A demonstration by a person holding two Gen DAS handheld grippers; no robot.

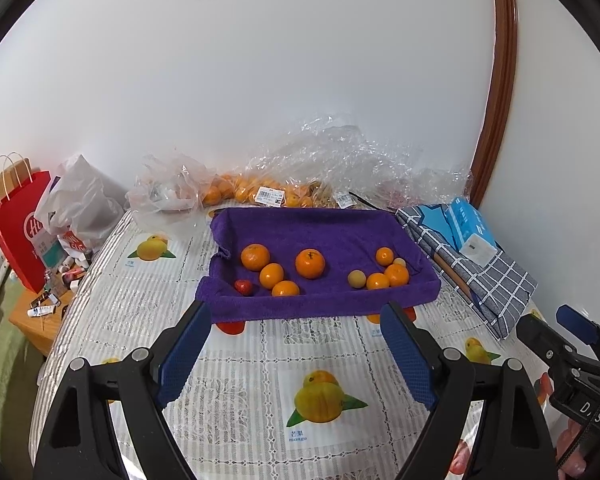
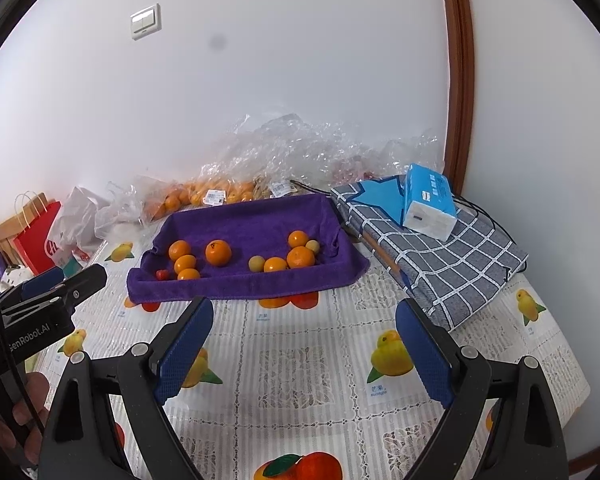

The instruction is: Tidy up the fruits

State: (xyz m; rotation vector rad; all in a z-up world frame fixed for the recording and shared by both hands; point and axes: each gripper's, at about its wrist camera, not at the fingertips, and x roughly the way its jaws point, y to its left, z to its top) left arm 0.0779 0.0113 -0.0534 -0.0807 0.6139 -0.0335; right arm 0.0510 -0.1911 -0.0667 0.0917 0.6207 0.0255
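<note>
A purple towel-lined tray [image 1: 332, 224] [image 2: 260, 216] sits on the table past both grippers. On its left lie several oranges [image 1: 310, 263] [image 2: 218, 252] and a small red fruit [image 1: 244, 287] [image 2: 162, 274]. On its right lie smaller oranges [image 1: 396, 275] [image 2: 300, 257] and pale yellowish fruits [image 1: 357, 279] [image 2: 256, 263]. My left gripper [image 1: 296, 312] hovers open just short of the tray's front edge, nothing between its blue pads. My right gripper [image 2: 304, 310] is open too, empty, in front of the tray. Each gripper shows at the edge of the other's view.
Clear plastic bags of oranges [image 1: 256, 192] [image 2: 204, 196] line the wall behind the tray. A checked cloth bundle [image 1: 472, 272] [image 2: 432, 256] with a blue tissue pack [image 2: 430, 200] lies to the right. A red paper bag [image 1: 20, 224] stands at the left. The tablecloth [image 2: 300, 364] bears fruit prints.
</note>
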